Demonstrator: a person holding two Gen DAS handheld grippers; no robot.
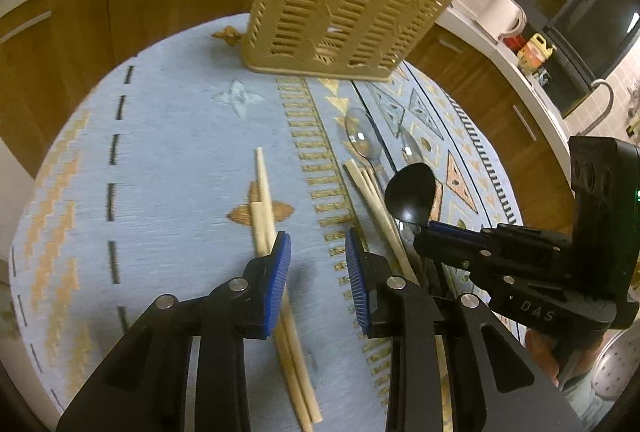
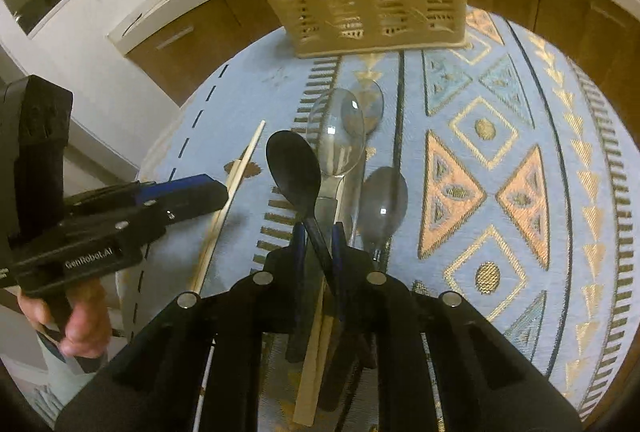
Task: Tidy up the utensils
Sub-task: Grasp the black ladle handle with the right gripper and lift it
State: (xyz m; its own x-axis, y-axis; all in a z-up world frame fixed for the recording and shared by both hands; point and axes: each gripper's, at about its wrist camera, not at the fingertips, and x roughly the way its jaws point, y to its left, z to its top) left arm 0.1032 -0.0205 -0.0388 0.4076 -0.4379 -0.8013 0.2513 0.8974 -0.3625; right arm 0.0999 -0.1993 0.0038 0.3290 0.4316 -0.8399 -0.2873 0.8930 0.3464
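A black spoon (image 2: 298, 168) rises from the right gripper (image 2: 318, 232), its blue-padded fingers (image 2: 297, 236) pressed narrow on the handle, bowl tilted up above the desk (image 1: 172, 160) and its patterned blue cloth. Under the spoon lie clear plastic spoons (image 2: 340, 140) (three bowls show, overlapping, in the right wrist view) and a pair of wooden chopsticks (image 1: 380, 208), all grouped toward the desk's middle. The left gripper (image 1: 318, 264) hovers just above the cloth with its fingers (image 1: 280, 272) partly apart and nothing gripped between them; a second pair of chopsticks (image 1: 266, 208) runs under the left finger, pointing toward the far edge. A tan slotted utensil holder (image 1: 340, 4) stands upright at the desk's far edge. A hand (image 2: 80, 320) grips the left gripper's handle at the desk's near-left edge.
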